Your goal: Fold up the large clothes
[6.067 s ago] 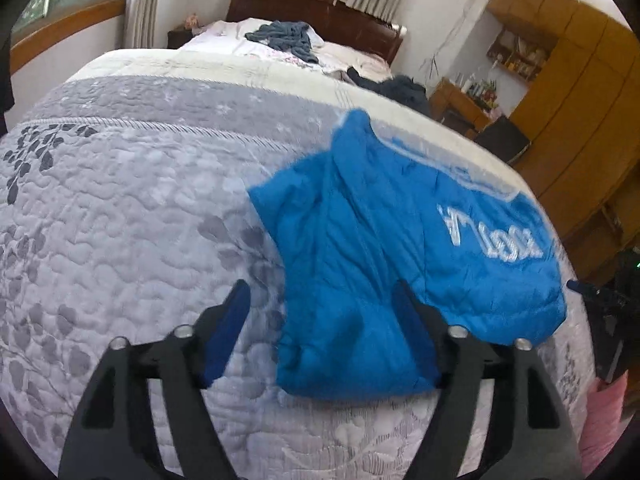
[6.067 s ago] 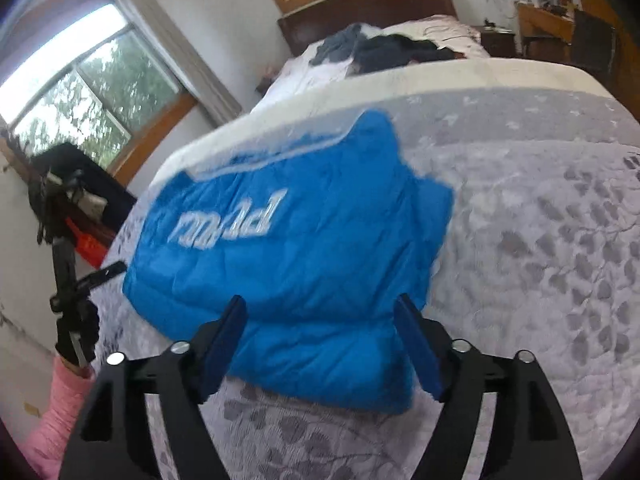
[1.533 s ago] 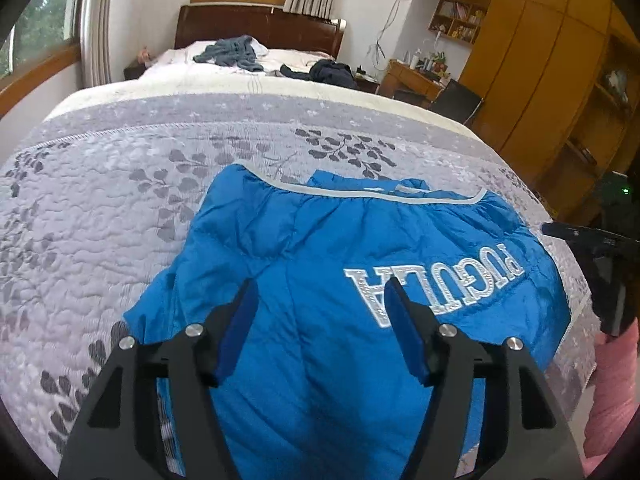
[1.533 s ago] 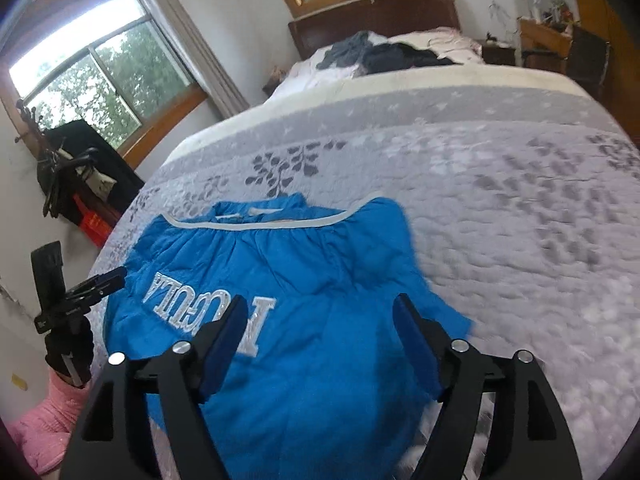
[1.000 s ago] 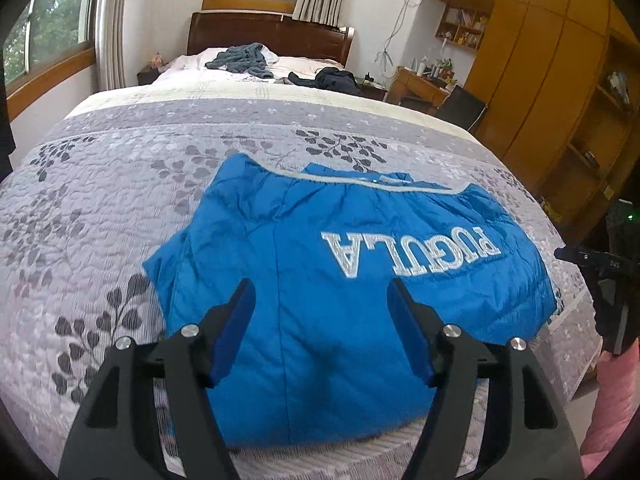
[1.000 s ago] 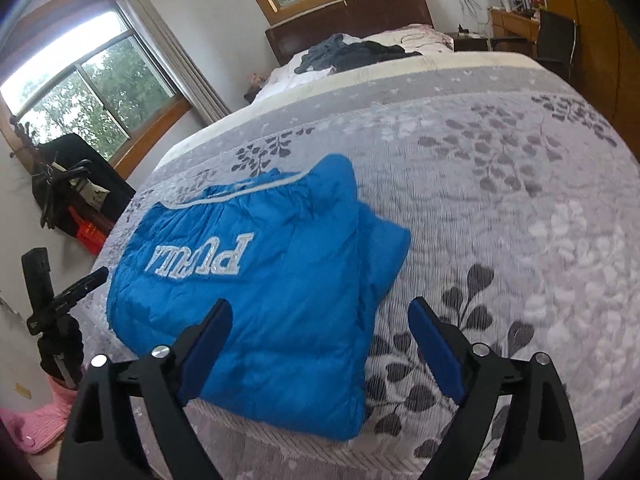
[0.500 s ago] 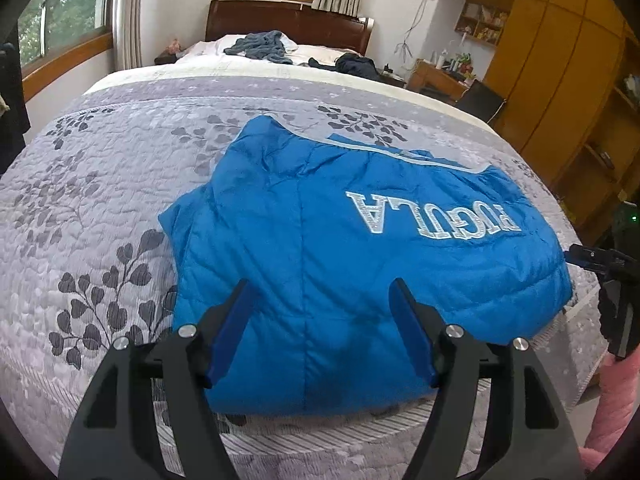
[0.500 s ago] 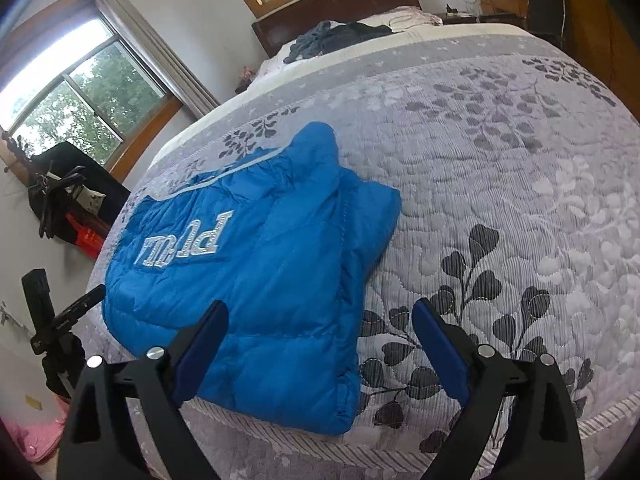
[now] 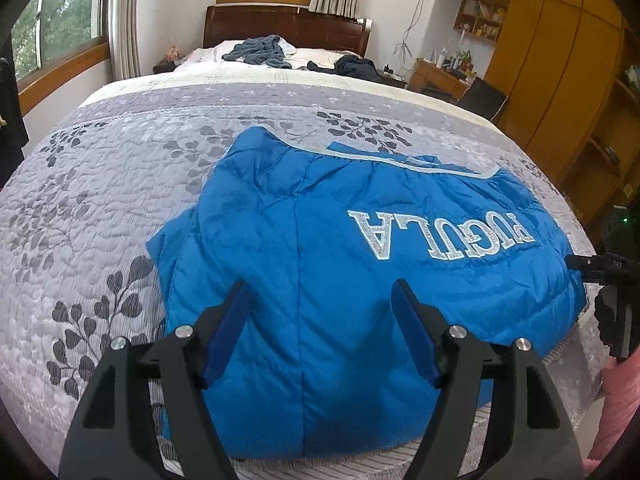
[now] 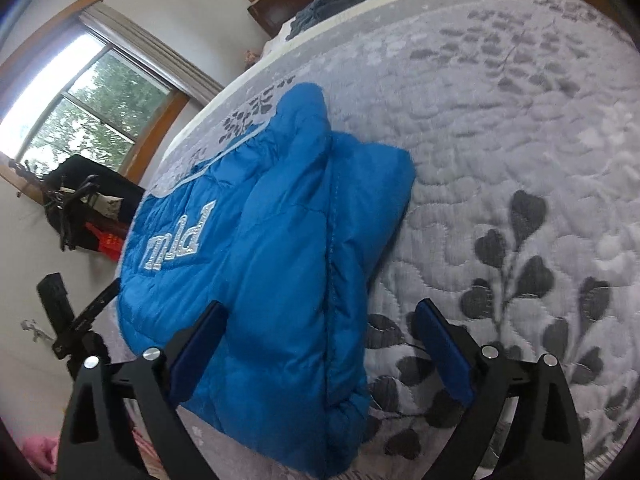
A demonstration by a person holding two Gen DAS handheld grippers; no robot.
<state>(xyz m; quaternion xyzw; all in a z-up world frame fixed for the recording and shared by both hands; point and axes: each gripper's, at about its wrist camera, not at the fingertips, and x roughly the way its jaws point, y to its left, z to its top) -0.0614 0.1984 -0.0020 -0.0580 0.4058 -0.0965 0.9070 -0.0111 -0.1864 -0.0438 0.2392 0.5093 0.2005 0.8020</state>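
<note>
On the bed [image 9: 100, 208], blue jacket [image 9: 340, 280] folded; my left gripper [image 9: 320, 332] and right gripper [image 10: 320, 354] gape empty. Puffy layers may spring open.

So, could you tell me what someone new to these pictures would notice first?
The bright blue puffer jacket, folded into a thick bundle with white lettering upside down to the camera, lies near the foot edge of the grey leaf-patterned quilt. Both the left gripper and right gripper hang open over it, holding nothing. Dark clothes are heaped by the headboard.
</note>
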